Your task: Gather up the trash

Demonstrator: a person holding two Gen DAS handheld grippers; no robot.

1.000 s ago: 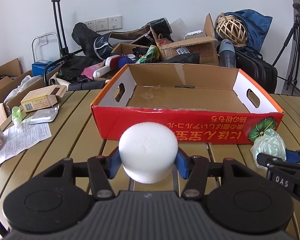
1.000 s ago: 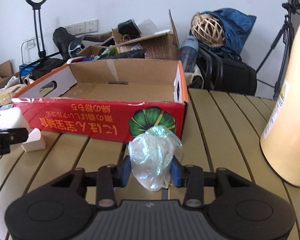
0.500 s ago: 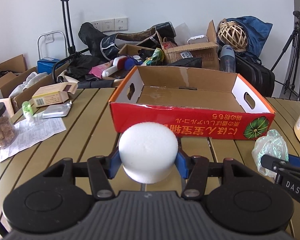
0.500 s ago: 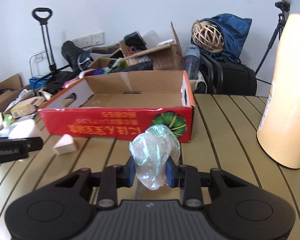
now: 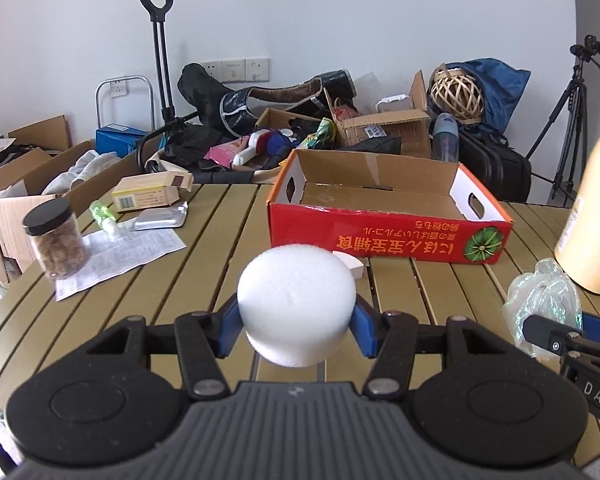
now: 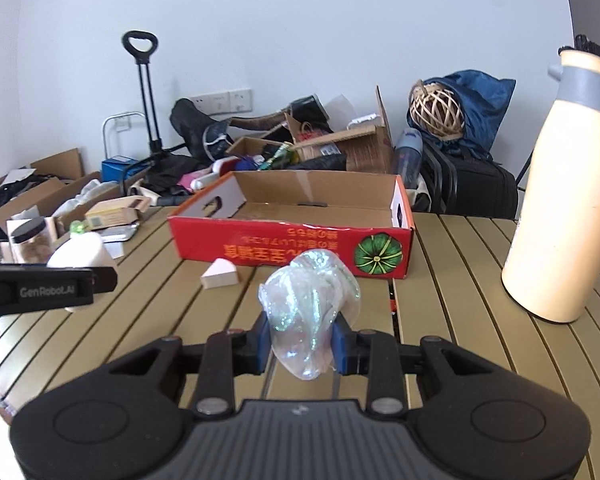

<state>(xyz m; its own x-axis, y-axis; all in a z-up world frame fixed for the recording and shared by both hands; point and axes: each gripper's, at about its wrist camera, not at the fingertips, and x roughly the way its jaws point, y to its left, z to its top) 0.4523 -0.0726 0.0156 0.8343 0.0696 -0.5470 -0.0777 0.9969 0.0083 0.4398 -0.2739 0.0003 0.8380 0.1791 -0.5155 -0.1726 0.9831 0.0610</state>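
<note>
Two grippers have drawn back from the red cardboard box, which looked nearer a second ago; a white wedge scrap now shows on the slatted table before the box's front wall. The left gripper clamps a white foam puck, jaws about half spread. The right gripper pinches a crumpled clear plastic wrapper, jaws nearly closed. Only the left view shows the leaflet near the table's left edge; only the right view shows the cream bottle whole.
</note>
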